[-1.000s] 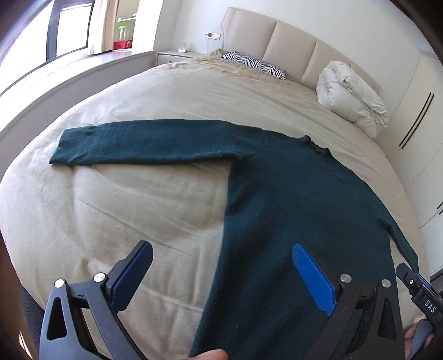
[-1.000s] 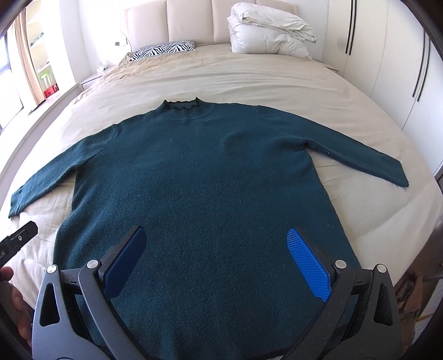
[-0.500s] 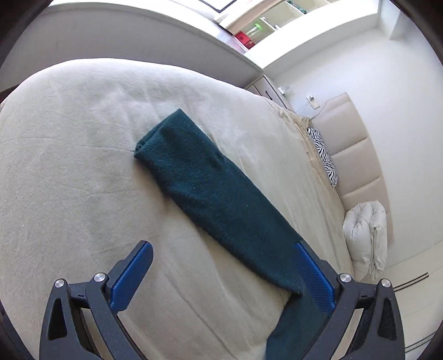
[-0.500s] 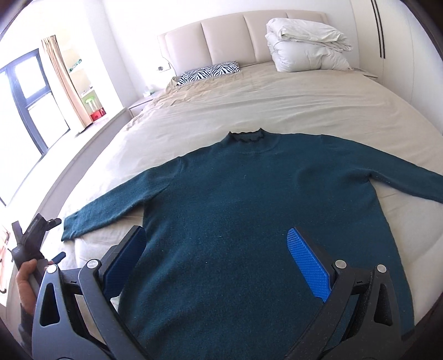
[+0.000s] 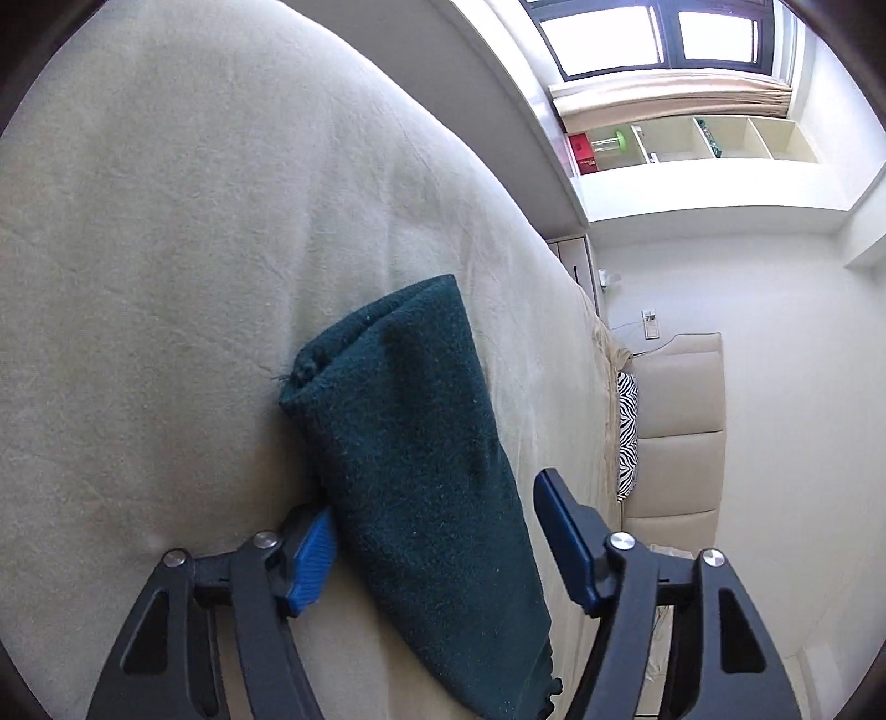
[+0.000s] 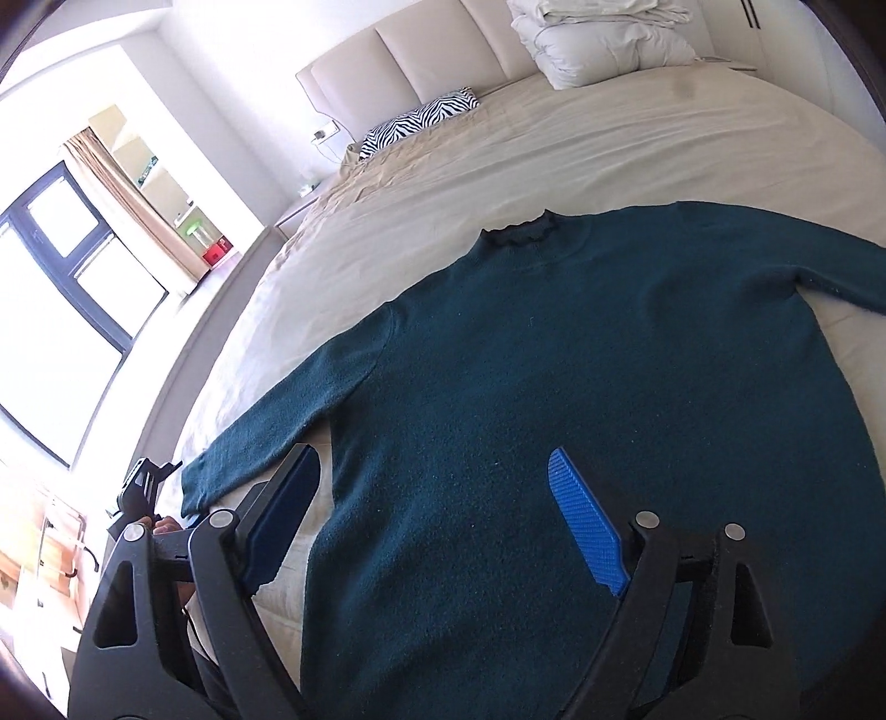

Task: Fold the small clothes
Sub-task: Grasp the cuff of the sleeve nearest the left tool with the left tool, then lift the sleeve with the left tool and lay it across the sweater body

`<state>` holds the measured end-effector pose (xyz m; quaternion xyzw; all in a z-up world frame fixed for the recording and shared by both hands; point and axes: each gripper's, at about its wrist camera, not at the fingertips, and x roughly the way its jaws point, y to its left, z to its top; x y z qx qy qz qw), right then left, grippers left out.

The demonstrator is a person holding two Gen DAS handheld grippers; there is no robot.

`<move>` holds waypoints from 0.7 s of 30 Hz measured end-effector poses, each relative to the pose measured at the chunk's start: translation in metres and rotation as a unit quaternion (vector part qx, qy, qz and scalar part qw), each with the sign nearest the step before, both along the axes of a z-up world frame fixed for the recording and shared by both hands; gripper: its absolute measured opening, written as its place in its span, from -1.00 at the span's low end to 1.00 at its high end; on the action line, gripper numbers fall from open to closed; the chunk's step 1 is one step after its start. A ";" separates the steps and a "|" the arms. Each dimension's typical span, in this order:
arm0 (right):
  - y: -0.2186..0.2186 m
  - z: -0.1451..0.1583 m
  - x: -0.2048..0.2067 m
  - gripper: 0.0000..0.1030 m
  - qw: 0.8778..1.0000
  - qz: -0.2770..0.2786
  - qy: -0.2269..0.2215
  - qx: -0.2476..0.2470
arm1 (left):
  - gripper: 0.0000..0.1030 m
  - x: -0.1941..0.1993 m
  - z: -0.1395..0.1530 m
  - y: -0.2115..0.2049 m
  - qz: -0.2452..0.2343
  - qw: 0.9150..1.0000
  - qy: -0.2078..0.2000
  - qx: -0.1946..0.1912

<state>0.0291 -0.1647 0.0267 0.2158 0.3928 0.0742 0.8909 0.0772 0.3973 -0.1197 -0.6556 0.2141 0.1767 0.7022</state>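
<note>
A dark teal sweater (image 6: 581, 399) lies flat, face up, on the beige bed (image 6: 637, 138), neck toward the headboard. Its left sleeve (image 5: 421, 454) runs between the fingers of my left gripper (image 5: 437, 531), which is open around the sleeve near the cuff (image 5: 354, 343), one pad low against the sheet. The left gripper also shows in the right wrist view (image 6: 141, 493) at the cuff end. My right gripper (image 6: 437, 520) is open and empty, hovering above the sweater's lower left body.
A zebra-print pillow (image 6: 421, 119) and a folded white duvet (image 6: 603, 44) lie by the padded headboard (image 6: 421, 55). A window (image 6: 61, 310) and shelves stand to the left of the bed. The bed's left edge (image 6: 221, 310) is near the sleeve cuff.
My left gripper has swung left from the sweater's hem to the left sleeve, closed in on the cuff and narrowed its opening around it. My right gripper has turned and shifted left over the body.
</note>
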 end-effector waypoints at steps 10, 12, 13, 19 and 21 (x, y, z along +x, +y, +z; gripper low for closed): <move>-0.051 -0.018 -0.003 0.49 0.999 -0.038 0.011 0.016 | -0.85 0.054 0.069 -0.056 -0.127 0.980 -0.003 0.155; -0.065 -0.021 -0.003 0.45 0.999 -0.047 0.012 0.020 | -0.85 0.081 0.097 -0.107 -0.192 0.957 -0.011 0.217; -0.073 -0.022 -0.005 0.45 0.998 -0.054 0.010 0.021 | -0.85 0.094 0.108 -0.137 -0.224 0.941 -0.016 0.252; -0.132 -0.030 -0.013 0.45 0.994 -0.105 0.009 0.034 | -0.84 0.131 0.125 -0.360 -0.412 0.814 -0.037 0.407; -0.152 -0.036 -0.014 0.45 0.992 -0.120 0.014 0.036 | -0.84 0.126 0.108 -0.428 -0.456 0.765 -0.028 0.454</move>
